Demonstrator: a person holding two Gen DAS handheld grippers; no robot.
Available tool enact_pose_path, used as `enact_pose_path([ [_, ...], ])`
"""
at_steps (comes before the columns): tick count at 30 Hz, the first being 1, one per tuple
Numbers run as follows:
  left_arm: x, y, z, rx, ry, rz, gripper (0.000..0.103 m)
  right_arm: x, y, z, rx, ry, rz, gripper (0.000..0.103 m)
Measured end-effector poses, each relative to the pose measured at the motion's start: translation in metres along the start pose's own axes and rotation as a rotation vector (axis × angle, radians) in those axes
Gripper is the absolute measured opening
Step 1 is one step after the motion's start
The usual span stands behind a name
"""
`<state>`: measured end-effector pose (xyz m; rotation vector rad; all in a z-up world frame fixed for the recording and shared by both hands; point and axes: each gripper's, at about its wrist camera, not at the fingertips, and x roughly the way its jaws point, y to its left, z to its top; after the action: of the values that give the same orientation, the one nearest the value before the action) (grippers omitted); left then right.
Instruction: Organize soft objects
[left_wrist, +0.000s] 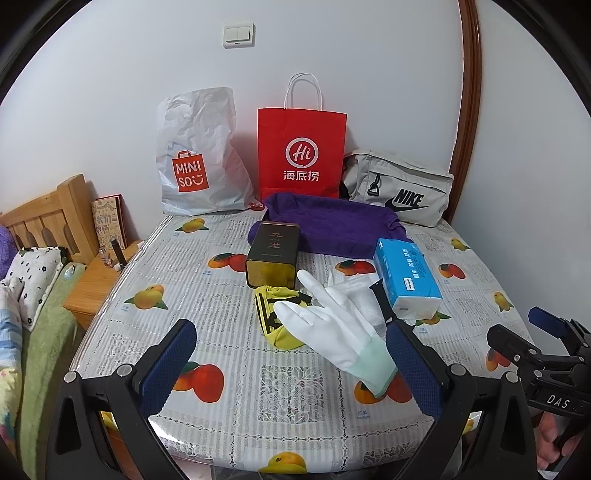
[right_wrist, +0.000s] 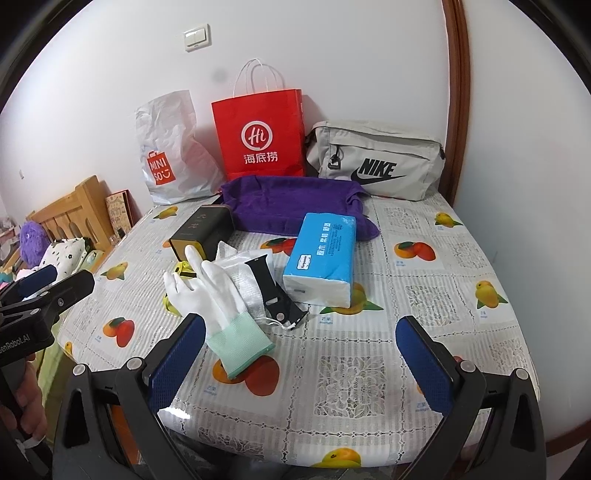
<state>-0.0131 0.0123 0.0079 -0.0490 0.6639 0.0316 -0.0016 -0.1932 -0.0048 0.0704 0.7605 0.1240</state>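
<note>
A white glove with a pale green cuff lies on the fruit-print table, over a yellow and black sock. A black strap on clear plastic wrap lies beside it, next to a blue tissue pack. A purple towel lies further back. My left gripper is open, low over the near edge, with the glove's cuff between its fingers. My right gripper is open, just right of the cuff; it also shows in the left wrist view.
A dark tin box lies behind the sock. A white Miniso bag, a red paper bag and a grey Nike bag stand against the wall. A bed and a wooden nightstand are left.
</note>
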Motion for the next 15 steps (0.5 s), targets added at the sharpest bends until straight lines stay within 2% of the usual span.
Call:
enact_pose_path([
  [15,-0.0035,-0.0013,-0.0002,0.002,-0.007,0.006,0.103,-0.0057,0.0024,0.0012,-0.007,-0.008,-0.006,0.102],
])
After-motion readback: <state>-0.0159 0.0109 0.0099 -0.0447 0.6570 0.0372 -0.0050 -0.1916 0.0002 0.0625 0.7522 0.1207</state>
